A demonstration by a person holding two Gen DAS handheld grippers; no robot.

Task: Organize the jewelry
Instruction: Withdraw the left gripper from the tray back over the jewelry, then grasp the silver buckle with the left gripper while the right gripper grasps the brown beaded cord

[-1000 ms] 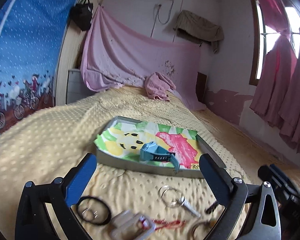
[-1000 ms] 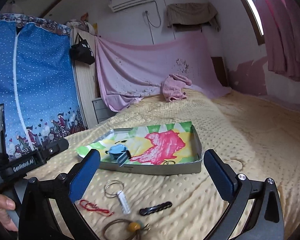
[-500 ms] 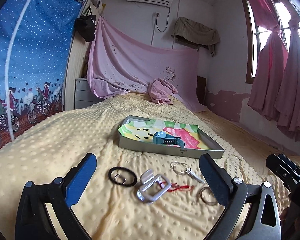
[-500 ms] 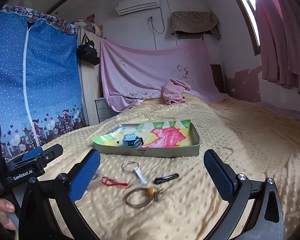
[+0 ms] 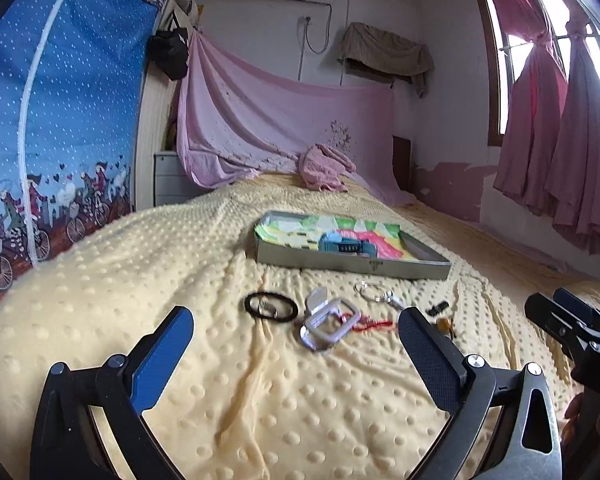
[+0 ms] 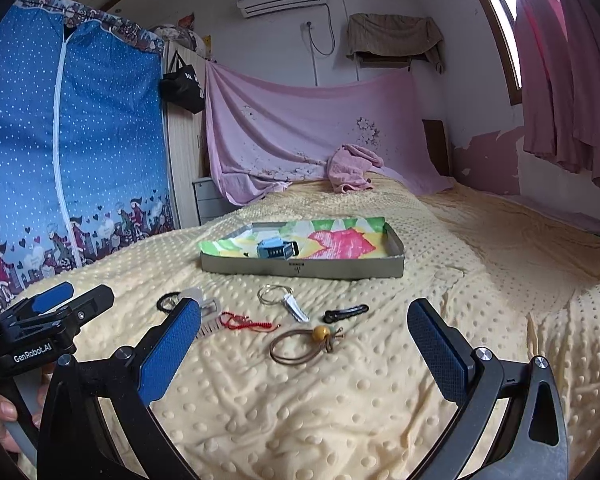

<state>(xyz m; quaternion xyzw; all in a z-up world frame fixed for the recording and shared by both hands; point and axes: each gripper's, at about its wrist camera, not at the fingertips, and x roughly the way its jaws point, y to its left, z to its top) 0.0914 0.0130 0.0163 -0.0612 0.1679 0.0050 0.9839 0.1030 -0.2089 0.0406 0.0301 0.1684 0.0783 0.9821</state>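
A grey tray [image 5: 352, 263] lined with colourful paper lies on the yellow bedspread; a blue watch [image 5: 346, 245] lies in it, also in the right wrist view [image 6: 277, 249]. In front of the tray lie a black hair tie [image 5: 271, 307], a clear buckle [image 5: 329, 323], a red cord [image 6: 248, 323], a key ring [image 6: 282, 300], a black clip [image 6: 346, 313] and a brown band with a yellow bead [image 6: 304, 343]. My left gripper [image 5: 294, 354] is open and empty, short of the buckle. My right gripper [image 6: 304, 354] is open and empty, near the brown band.
A pink towel [image 5: 326, 168] lies at the head of the bed under a hanging pink sheet. A blue patterned cloth wardrobe [image 6: 72, 152] stands to the left. Pink curtains [image 5: 560, 128] hang at the right window. The left gripper also shows in the right wrist view [image 6: 56, 312].
Both grippers have drawn back from the tray and lowered, so the loose items on the bedspread now lie farther ahead. Both stayed open. Nothing on the bed has moved.
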